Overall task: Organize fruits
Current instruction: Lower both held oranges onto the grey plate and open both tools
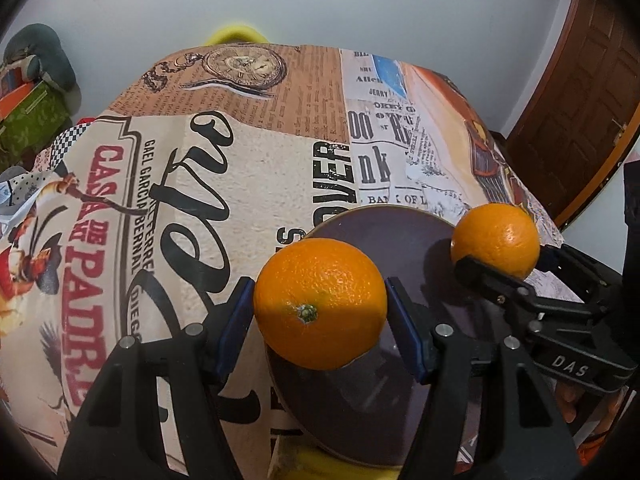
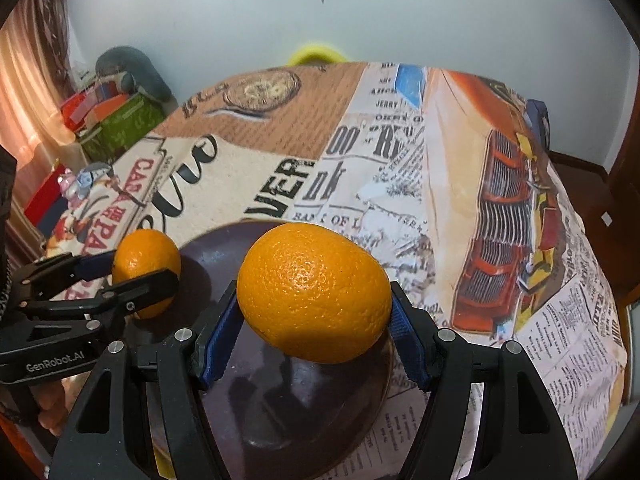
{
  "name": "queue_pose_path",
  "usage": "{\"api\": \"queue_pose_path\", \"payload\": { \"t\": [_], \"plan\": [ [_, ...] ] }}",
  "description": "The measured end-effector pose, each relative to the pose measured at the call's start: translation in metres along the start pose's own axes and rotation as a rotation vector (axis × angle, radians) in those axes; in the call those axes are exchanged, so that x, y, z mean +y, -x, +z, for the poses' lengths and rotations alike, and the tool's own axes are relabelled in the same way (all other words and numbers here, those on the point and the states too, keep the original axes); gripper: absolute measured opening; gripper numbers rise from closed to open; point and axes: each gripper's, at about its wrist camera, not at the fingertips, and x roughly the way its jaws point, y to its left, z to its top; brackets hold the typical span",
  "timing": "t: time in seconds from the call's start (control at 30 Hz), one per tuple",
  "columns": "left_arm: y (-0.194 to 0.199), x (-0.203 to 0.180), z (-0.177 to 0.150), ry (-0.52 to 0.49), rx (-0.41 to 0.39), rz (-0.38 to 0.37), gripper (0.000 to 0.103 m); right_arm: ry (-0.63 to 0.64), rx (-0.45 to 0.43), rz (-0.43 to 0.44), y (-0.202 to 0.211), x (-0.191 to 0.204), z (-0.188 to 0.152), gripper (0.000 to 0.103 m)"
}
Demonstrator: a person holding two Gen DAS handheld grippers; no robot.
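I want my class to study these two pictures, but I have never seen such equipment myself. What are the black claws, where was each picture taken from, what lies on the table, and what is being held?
The black claws are two hand-held grippers; a person holds one in each hand, and there is no robot arm. Each carries a wide-angle camera looking along its fingers.

The left wrist view shows the left gripper shut on the orange with the green stem end. The right wrist view shows the right gripper shut on the second orange. Each camera also sees the other gripper off to the side.

Below both oranges a dark round plate lies on a tablecloth printed with newspaper pictures. Whether the oranges touch the plate is unclear.
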Motion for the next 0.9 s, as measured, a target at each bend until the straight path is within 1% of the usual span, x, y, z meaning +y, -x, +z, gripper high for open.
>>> {"api": "queue_pose_path", "payload": {
  "t": [0.13,0.33,0.47,0.53,0.57,0.63,0.7,0.73,0.9],
  "plan": [
    [-0.005,0.002,0.001,0.008,0.016,-0.003,0.064,-0.017,0.021,0.020,-0.004,-0.004,-0.001,0.066],
    [-0.006,-0.001,0.000,-0.010,0.012,0.009,0.064,-0.036,0.055,0.035,-0.011,-0.008,-0.002,0.066],
    [-0.007,-0.002,0.001,-0.007,0.020,0.019,0.066,-0.024,0.062,0.012,-0.011,-0.006,-0.002,0.067],
    [-0.007,-0.003,0.002,-0.009,0.020,0.007,0.068,-0.020,0.065,0.016,-0.010,-0.006,-0.002,0.068],
    [-0.006,-0.004,0.002,-0.011,0.017,0.005,0.068,-0.020,0.058,0.022,-0.008,-0.007,-0.002,0.069],
    [0.000,-0.005,0.003,-0.020,-0.008,0.018,0.070,-0.015,0.040,0.026,-0.002,-0.006,-0.002,0.074],
    [0.009,-0.006,0.004,-0.030,-0.040,0.043,0.074,-0.006,0.022,0.017,0.005,-0.004,-0.002,0.075],
    [0.013,-0.006,0.005,-0.031,-0.051,0.044,0.075,-0.004,0.015,0.013,0.008,-0.003,-0.002,0.075],
    [0.033,-0.006,0.003,-0.027,-0.065,0.039,0.076,-0.007,-0.008,0.005,0.025,-0.001,-0.005,0.075]
  ]
}}
